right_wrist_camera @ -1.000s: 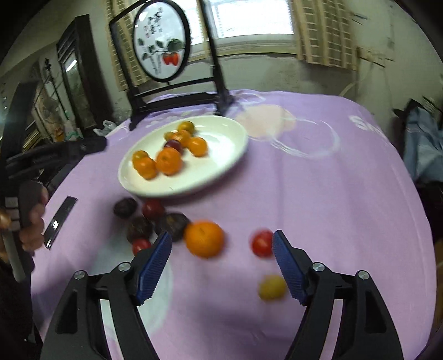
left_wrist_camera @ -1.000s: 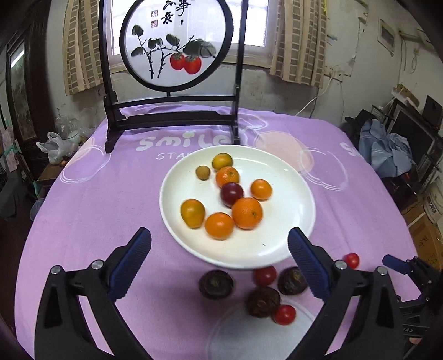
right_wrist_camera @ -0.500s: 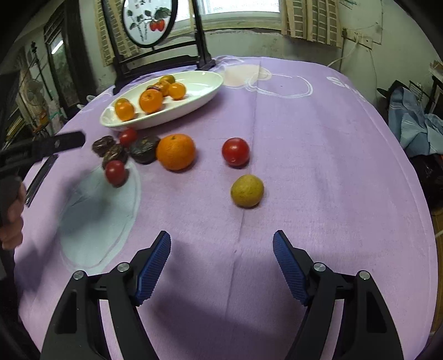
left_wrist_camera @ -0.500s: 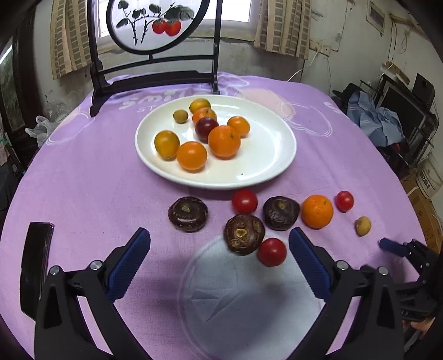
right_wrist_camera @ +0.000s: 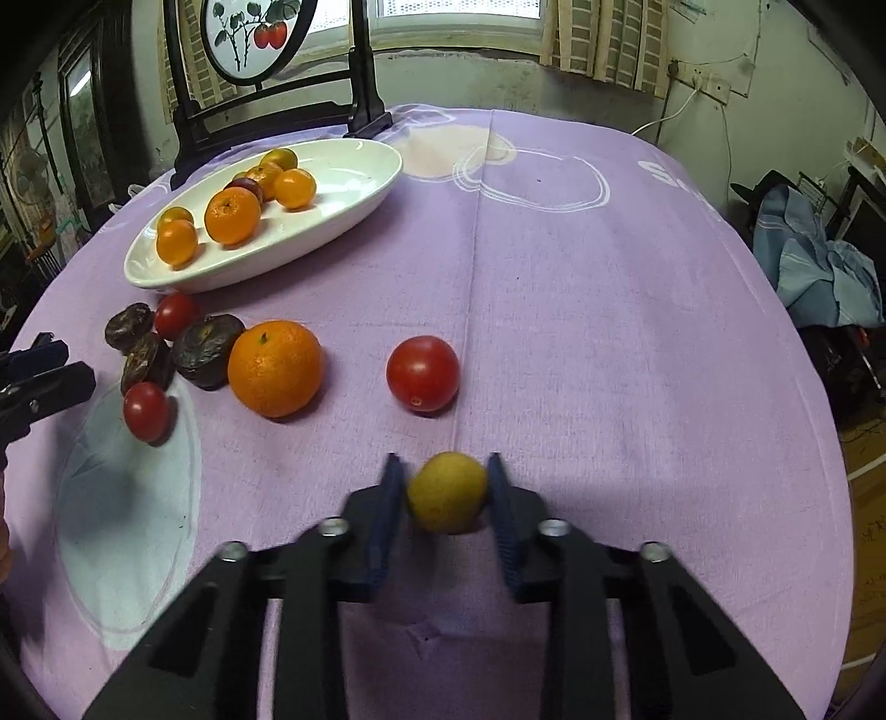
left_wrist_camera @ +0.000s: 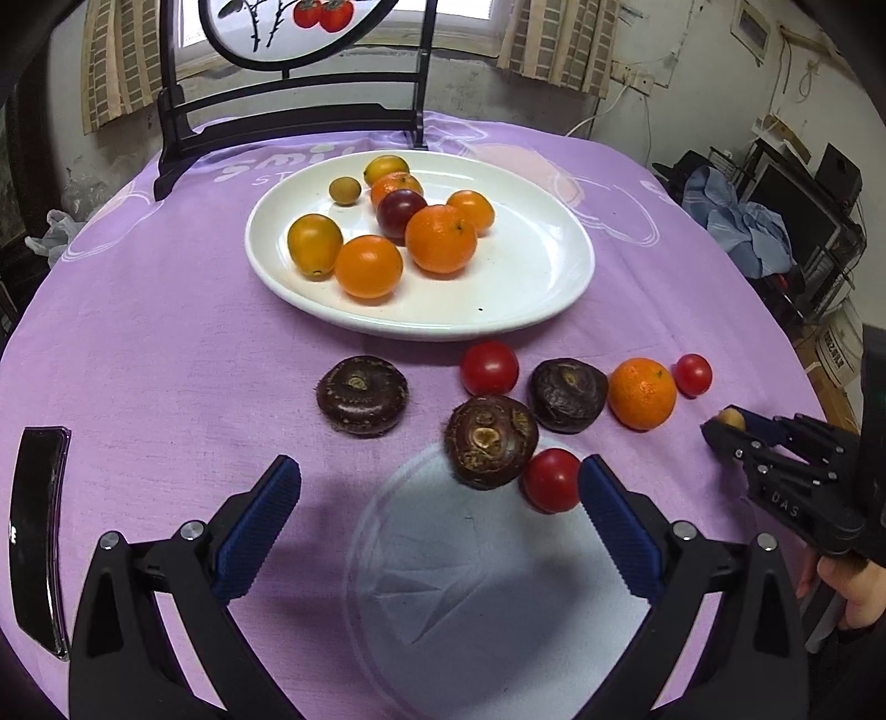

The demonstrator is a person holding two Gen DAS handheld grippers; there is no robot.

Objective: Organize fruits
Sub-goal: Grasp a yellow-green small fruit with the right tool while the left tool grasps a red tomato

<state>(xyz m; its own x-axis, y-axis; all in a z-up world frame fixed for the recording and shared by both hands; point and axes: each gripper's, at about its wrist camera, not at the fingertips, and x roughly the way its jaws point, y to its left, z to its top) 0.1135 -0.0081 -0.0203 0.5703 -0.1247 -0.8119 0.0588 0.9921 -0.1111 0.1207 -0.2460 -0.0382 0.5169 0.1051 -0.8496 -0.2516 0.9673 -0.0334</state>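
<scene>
Right tongs (right_wrist_camera: 447,493) clamped across the yellow fruit (right_wrist_camera: 447,492), low over the tabletop (right_wrist_camera: 609,310); it looks small, round, slippery, so I grip at its widest. Left tongs (left_wrist_camera: 437,526) released, empty. Loose: four tomatoes, three dark corms, one orange (right_wrist_camera: 275,368). Plate (left_wrist_camera: 531,288): eight fruits.

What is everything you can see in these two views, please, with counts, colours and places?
plate: one, white, middle of table
fruits on plate: eight; mostly orange and yellow, one dark red
tomatoes: three, red, on cloth before plate
brown fruits: three, dark, on cloth before plate
orange: one, on cloth, right of brown fruits
yellow fruit: one, between right gripper's fingers
tablecloth: purple
framed screen: one, black frame, behind plate
left gripper: open, empty
right gripper: shut on yellow fruit
</scene>
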